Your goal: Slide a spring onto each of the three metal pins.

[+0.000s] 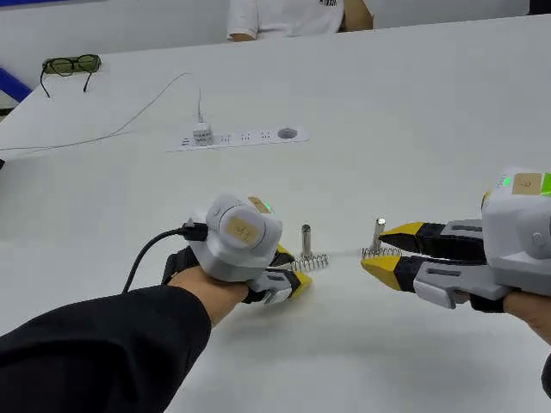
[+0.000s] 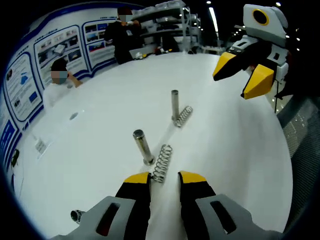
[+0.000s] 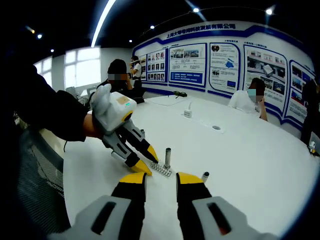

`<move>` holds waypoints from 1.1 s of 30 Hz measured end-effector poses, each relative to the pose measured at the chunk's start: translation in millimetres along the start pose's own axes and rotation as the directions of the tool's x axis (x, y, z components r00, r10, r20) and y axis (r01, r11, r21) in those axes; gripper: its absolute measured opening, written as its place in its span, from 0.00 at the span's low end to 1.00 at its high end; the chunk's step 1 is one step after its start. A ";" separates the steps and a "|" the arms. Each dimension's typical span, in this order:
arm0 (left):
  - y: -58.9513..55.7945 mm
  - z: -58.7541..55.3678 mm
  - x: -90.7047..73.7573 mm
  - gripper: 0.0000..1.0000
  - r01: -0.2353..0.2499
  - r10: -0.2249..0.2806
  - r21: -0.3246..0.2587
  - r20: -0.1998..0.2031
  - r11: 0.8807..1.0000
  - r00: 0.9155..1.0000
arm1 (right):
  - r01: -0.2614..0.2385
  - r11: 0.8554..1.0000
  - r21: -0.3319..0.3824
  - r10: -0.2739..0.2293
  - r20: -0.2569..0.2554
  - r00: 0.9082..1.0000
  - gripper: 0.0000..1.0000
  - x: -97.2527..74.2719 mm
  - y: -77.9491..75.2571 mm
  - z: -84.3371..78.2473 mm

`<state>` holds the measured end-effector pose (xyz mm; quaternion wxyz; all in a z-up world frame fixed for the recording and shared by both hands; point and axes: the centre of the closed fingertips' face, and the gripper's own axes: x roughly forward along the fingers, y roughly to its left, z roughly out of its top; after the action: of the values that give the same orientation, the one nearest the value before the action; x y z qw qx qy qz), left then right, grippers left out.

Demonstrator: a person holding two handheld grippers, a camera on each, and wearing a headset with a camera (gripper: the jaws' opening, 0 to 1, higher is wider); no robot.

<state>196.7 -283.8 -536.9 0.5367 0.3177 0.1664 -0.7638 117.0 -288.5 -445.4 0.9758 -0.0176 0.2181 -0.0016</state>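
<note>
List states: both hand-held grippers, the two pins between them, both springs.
Left hand-held gripper: open, empty.
Right hand-held gripper: open, empty.
Left pin: upright, bare.
Right pin: upright, bare.
Left spring: lying on the table, on no pin.
Right spring: lying on the table, on no pin.

Left gripper: low, near centre, jaws slightly parted, pointing right.
Right gripper: near right, jaws apart, pointing left toward the other's tips.
Left arm: dark-sleeved, reaching in from near left.
</note>
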 end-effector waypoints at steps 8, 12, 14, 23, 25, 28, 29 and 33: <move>-4.5 0.8 4.7 0.14 -0.001 0.000 -0.008 -0.006 1.000 1.000 | -0.005 1.000 0.000 0.005 -0.001 1.000 0.25 0.5 1.1 -0.4; -7.7 1.4 5.1 0.11 0.002 -0.002 0.004 -0.008 1.000 1.000 | -0.003 1.000 0.005 0.003 0.002 1.000 0.25 -0.1 -0.1 -0.1; -8.5 1.0 3.8 0.11 -0.001 0.001 0.017 -0.011 1.000 1.000 | -0.006 1.000 0.005 0.006 -0.002 1.000 0.25 0.4 0.2 -1.2; -32.1 12.1 -21.0 0.10 0.049 -0.052 0.059 0.052 0.997 0.997 | -0.039 0.999 0.009 0.039 -0.008 0.999 0.24 1.6 6.9 -3.0; -36.3 15.1 -30.2 0.10 0.048 -0.052 0.068 0.068 0.997 0.996 | -0.051 0.999 0.013 0.051 -0.009 0.999 0.24 2.3 9.5 -3.4; -39.7 22.4 -42.9 0.10 0.043 -0.050 0.068 0.110 0.997 0.993 | -0.067 0.998 0.009 0.067 -0.013 0.998 0.24 3.7 13.8 -3.6; -42.2 26.1 -48.1 0.10 0.048 -0.056 0.064 0.132 0.997 0.990 | -0.077 0.997 0.011 0.078 -0.011 0.997 0.24 4.0 16.4 -3.0; -51.5 35.7 -63.2 0.10 0.063 -0.078 0.087 0.186 0.994 0.979 | -0.115 0.993 0.019 0.115 0.000 0.993 0.24 4.5 23.8 -0.6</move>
<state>152.1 -240.9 -472.8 0.5094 0.2590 0.0947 -0.8151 120.7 -264.8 -448.7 0.9742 0.0043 0.2193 0.0524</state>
